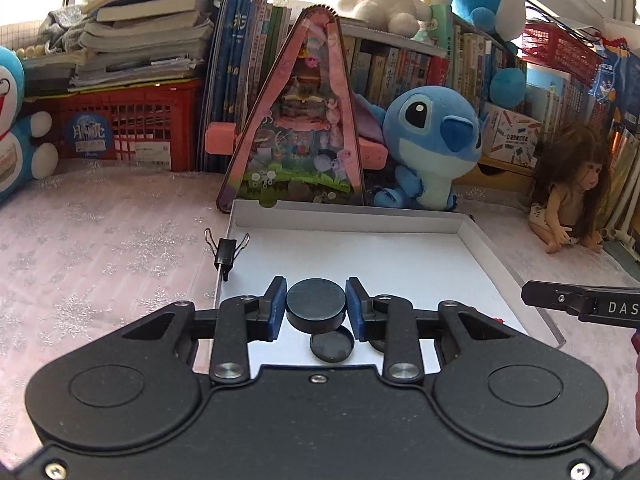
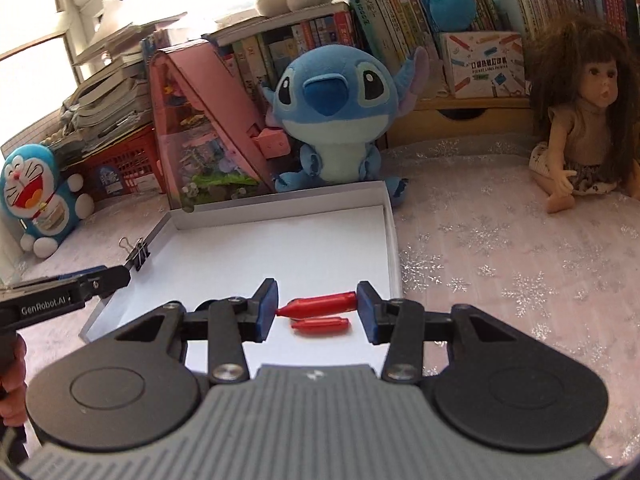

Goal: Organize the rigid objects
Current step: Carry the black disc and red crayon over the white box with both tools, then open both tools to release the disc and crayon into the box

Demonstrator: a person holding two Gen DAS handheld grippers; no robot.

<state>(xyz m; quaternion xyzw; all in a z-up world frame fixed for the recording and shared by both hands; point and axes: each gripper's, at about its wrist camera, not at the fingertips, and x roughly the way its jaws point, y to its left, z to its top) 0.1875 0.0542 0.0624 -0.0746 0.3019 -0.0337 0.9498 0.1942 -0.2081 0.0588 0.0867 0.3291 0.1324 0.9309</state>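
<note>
A shallow white box [image 1: 360,222] lies on the pink cloth; it also shows in the right wrist view [image 2: 280,204]. My left gripper [image 1: 316,307] is shut on a black round disc [image 1: 315,305] and holds it just above the box floor. A second black disc [image 1: 332,345] lies in the box below it. My right gripper [image 2: 317,306] is shut on a red pen-cap-shaped piece [image 2: 320,305], held lengthwise between the blue pads. A second red piece [image 2: 322,325] lies on the box floor just under it. The right gripper's side shows in the left wrist view [image 1: 580,303].
A black binder clip [image 1: 226,250] grips the box's left wall. Behind the box stand a pink triangular toy house [image 1: 298,132], a blue Stitch plush [image 1: 428,140], a doll [image 1: 568,196], a red crate [image 1: 136,124] and rows of books. A Doraemon plush [image 2: 36,196] sits at left.
</note>
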